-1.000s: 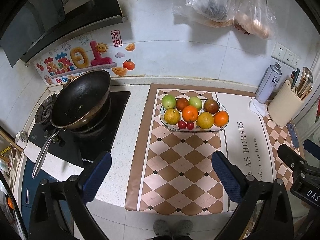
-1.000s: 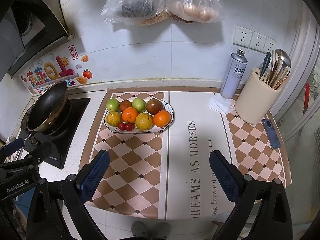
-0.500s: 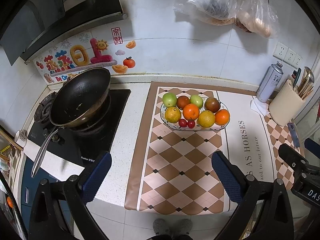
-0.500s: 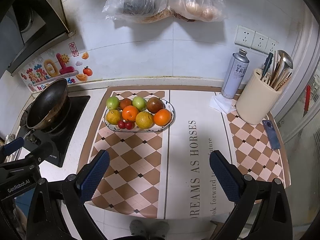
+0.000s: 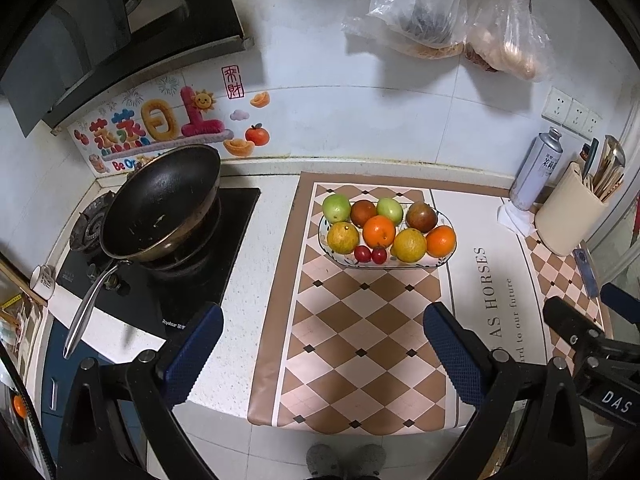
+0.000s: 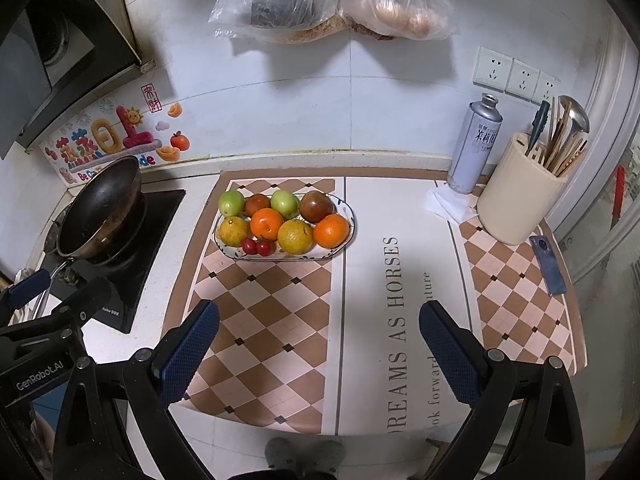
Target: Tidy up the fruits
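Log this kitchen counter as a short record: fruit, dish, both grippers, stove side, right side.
fruit: two green, two dark red, two orange, two yellow-orange, two cherry tomatoes
dish: oval plate on the checked mat, all fruit in it
left gripper: open, empty, above the mat
right gripper: open, empty, above the mat
stove side: black wok on the burner
right side: spray can, utensil holder

A black wok [image 5: 160, 204] sits on the stove [image 5: 168, 280]; a spray can [image 6: 474, 146] stands beside the utensil holder [image 6: 516, 196].
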